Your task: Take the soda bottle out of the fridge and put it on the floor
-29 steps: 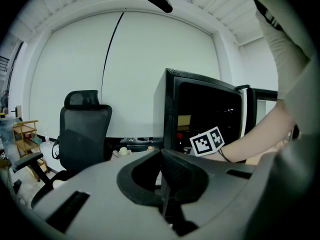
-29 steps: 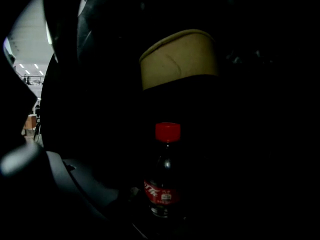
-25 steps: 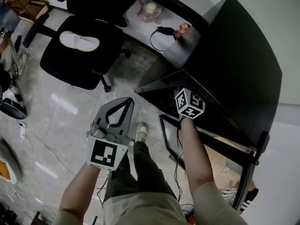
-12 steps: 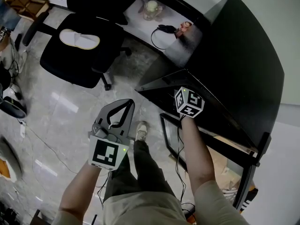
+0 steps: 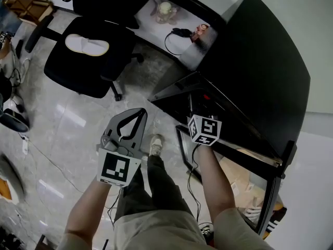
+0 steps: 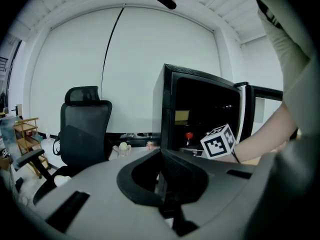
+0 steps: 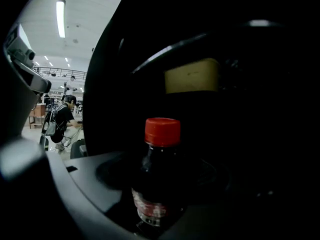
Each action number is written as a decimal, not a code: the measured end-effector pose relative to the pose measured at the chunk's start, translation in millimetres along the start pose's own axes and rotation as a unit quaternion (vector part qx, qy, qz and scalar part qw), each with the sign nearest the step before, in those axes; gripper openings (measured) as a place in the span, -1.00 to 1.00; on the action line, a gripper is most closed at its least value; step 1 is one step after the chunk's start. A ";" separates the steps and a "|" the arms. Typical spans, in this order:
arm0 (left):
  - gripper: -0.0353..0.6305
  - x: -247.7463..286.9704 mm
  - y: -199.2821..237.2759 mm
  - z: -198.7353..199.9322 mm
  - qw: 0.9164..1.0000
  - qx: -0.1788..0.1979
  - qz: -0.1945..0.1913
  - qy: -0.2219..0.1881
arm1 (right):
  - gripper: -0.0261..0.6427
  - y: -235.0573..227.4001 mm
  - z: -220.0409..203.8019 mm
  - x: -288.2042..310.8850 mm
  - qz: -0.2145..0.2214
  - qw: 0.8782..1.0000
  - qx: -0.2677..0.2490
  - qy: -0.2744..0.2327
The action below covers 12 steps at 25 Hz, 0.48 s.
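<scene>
The soda bottle (image 7: 159, 176) is dark with a red cap (image 7: 162, 131) and stands upright between my right gripper's (image 7: 160, 204) jaws, which are shut on its body inside the black fridge (image 5: 255, 61). In the head view, the right gripper (image 5: 206, 102) reaches into the fridge opening past the open door (image 5: 174, 95), its marker cube (image 5: 204, 130) just outside, and the red cap (image 5: 206, 96) shows ahead of it. The left gripper view shows the cap (image 6: 188, 135) beside the cube (image 6: 218, 141). My left gripper (image 5: 139, 112) hangs shut and empty over the tiled floor (image 5: 73, 129).
A black office chair (image 5: 91, 61) with a white pad (image 5: 86, 44) stands at the left. A white desk (image 5: 177, 20) with a cup and cables sits behind the fridge door. The person's shoe (image 5: 156, 145) and legs are below the grippers. Cables trail over the floor at the left.
The right gripper has drawn back toward the person, out from the fridge opening, and the bottle's red cap now shows. The left gripper has hardly moved.
</scene>
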<state>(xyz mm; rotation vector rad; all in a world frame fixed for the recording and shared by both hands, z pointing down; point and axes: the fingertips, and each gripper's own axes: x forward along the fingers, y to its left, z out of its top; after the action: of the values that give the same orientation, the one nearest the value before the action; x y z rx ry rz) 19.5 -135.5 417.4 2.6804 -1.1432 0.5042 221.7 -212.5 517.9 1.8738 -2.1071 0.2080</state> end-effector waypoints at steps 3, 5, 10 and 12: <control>-0.88 -4.2 -2.0 5.6 1.000 0.003 -0.001 -0.001 | -0.04 5.6 -3.6 -18.7 0.007 1.000 0.006 0.009; -0.88 -7.4 -2.3 9.9 1.000 0.006 -0.001 -0.002 | -0.04 10.3 -2.5 -29.5 0.014 1.000 0.004 0.012; -0.88 -17.5 -6.9 25.2 1.000 0.010 0.000 0.000 | -0.04 25.2 14.6 -55.7 0.044 0.999 0.005 0.016; -0.88 -22.5 -10.0 31.5 1.000 0.011 0.000 0.000 | -0.04 34.8 28.6 -66.9 0.061 0.998 0.002 0.013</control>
<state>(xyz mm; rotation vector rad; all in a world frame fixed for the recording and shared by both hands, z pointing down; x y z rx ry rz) 19.6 -123.0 379.4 2.6989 -1.1455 0.5202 189.8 -153.9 472.6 1.7363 -2.2083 0.2634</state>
